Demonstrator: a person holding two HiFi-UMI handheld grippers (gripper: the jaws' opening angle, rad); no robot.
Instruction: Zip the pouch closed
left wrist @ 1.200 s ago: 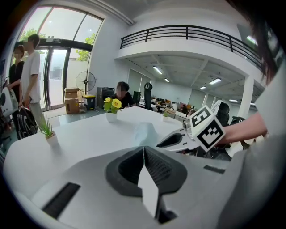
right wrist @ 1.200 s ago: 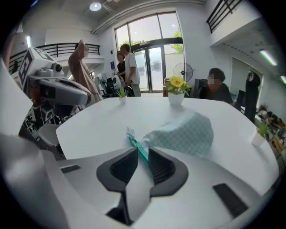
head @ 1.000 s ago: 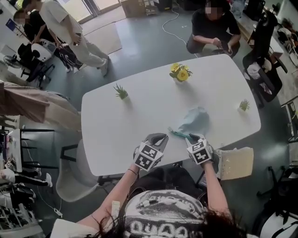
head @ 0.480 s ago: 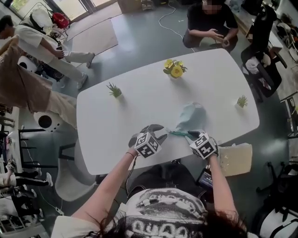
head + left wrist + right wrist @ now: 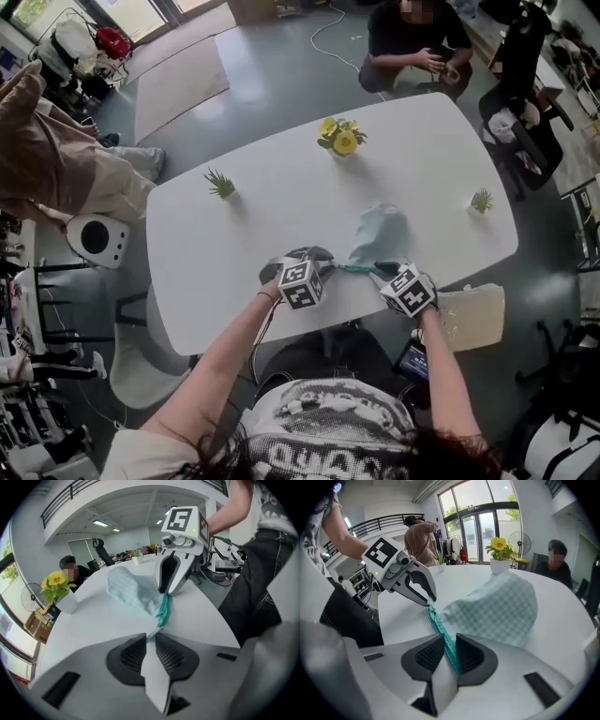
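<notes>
Table (image 5: 234, 244): white, mostly bare; yellow flowers (image 5: 339, 139) at the far edge, one small plant (image 5: 220, 183) left, another (image 5: 482, 200) right.
Room: grey floor (image 5: 281, 66); a person (image 5: 412, 47) crouches beyond the table.
Pouch (image 5: 377, 234): pale check, lying near the front edge, its teal zipper (image 5: 358, 269) stretched between the grippers.
Left gripper (image 5: 330, 264): jaws have just been closing and pinch the pull (image 5: 154, 631).
Right gripper (image 5: 382, 273): clamped on the zipper's other end.
Right gripper view only: glass doors (image 5: 480, 534).
Left gripper view only: ceiling lights (image 5: 99, 523).
</notes>
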